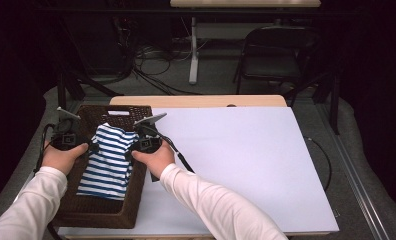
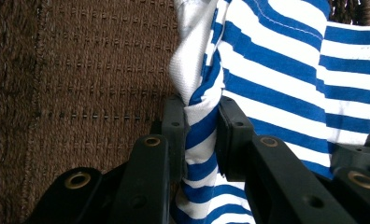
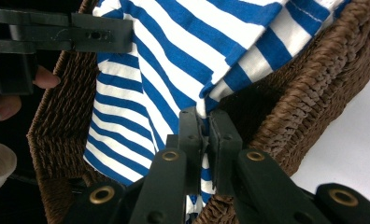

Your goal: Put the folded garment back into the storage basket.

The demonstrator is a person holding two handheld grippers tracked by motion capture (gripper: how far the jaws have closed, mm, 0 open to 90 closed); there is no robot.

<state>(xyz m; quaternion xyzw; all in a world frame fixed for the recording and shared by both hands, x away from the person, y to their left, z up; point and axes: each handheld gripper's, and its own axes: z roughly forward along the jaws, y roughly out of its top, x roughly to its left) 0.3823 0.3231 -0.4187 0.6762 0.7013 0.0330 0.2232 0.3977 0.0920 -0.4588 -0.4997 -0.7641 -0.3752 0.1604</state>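
Striped blue-and-white shirt (image 1: 107, 161) hangs over the wicker basket (image 1: 103, 215) at the tabletop's (image 1: 246, 165) left edge, left tongs (image 2: 201, 122) and right tongs (image 3: 205, 133) each clamped on a shoulder, so lift both evenly, keeping the cloth taut.

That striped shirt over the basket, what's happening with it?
A person holds a two-jaw gripper in each hand. The left gripper and the right gripper are each shut on a side of the blue-and-white striped shirt, holding it spread above the brown wicker basket. The basket sits at the left edge of the white table.
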